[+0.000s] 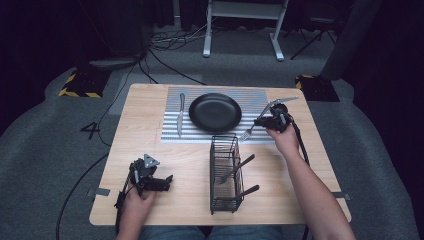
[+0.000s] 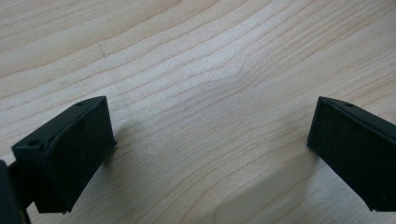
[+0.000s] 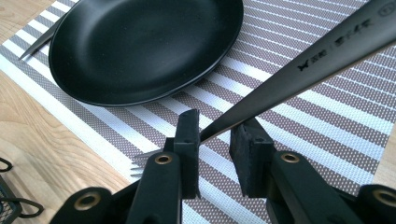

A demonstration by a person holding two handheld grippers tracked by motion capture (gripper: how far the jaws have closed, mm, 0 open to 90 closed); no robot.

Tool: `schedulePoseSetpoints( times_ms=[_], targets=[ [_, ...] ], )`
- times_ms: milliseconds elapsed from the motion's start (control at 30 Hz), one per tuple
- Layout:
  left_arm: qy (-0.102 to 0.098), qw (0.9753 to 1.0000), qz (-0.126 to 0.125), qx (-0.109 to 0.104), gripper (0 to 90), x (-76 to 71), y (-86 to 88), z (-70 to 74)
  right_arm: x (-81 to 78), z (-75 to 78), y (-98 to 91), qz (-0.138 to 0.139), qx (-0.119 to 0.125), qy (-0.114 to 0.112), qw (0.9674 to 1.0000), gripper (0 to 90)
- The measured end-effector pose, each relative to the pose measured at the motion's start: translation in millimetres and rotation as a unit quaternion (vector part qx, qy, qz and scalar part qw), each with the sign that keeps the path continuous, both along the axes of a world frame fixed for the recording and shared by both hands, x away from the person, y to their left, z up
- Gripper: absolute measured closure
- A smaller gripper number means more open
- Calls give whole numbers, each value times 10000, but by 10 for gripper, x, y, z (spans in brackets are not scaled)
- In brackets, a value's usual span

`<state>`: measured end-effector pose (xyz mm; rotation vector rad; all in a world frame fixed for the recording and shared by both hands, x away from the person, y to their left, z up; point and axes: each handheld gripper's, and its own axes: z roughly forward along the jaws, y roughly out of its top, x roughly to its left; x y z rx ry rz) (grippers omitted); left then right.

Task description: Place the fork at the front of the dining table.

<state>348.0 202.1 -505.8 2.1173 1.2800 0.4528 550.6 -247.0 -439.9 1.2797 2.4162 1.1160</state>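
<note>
Fork (image 1: 260, 120): bright metal, slim handle, held aslant in the right tool (image 1: 270, 121).

High view: the right forearm reaches from the near edge to the right part of the striped placemat (image 1: 172, 131), hand wrapped round the tool's body. The fork's tines point down toward the mat's near edge, its handle rising up and away to the right, just beside the black plate (image 1: 215, 112). The left tool (image 1: 152, 182) rests low on the counter (image 1: 150, 100) at the near left, well apart from the wire caddy (image 1: 224, 172). A knife (image 1: 180, 114) lies on the mat left of the plate.

Left gripper view: the left tool's jaws stand wide apart over bare wood, nothing between them.

Right gripper view: the right tool's jaws are clamped on the fork's stem, tines just above the mat below the left jaw, stamped handle running to the upper right. The plate sits beyond, on the stripes.
</note>
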Motion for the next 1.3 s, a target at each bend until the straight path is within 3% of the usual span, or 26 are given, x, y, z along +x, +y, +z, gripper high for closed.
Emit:
schedulePoseSetpoints(
  times_ms=[200, 400, 767, 800, 967, 1000, 1033, 1067, 1167, 1300],
  targets=[
    [7, 10000, 3, -8, 5, -1, -1, 0, 12, -38, 6, -19, -106, 42, 9999, 727],
    [7, 10000, 3, -10, 5, -1, -1, 0, 26, -129, 64, 52, -396, 117, 9991, 752],
    [7, 10000, 5, -10, 5, -2, -2, 0, 47, -219, 112, 43, -406, 188, 9990, 736],
    [7, 10000, 5, -9, 5, -2, -1, 0, 40, -212, 109, 38, -391, 197, 9990, 725],
    [4, 10000, 6, -10, 5, -1, -2, -1, -115, -90, 120, 101, -117, 13, 9999, 503],
    [4, 10000, 6, -10, 5, -1, -2, -1, -115, -90, 120, 101, -117, 13, 9999, 503],
    [7, 10000, 5, -8, 5, -2, -2, 0, -191, -71, 158, 134, -99, 36, 9999, 411],
    [7, 10000, 5, -8, 5, -2, -2, 0, -212, -68, 176, 156, -93, 103, 9998, 380],
    [6, 10000, 8, -13, 5, -1, -2, 0, -307, -79, 261, 309, -121, 155, 9993, 363],
    [7, 10000, 5, -8, 5, -1, -1, 0, -407, -146, 430, 501, -456, 197, 9975, 363]
  ],
)
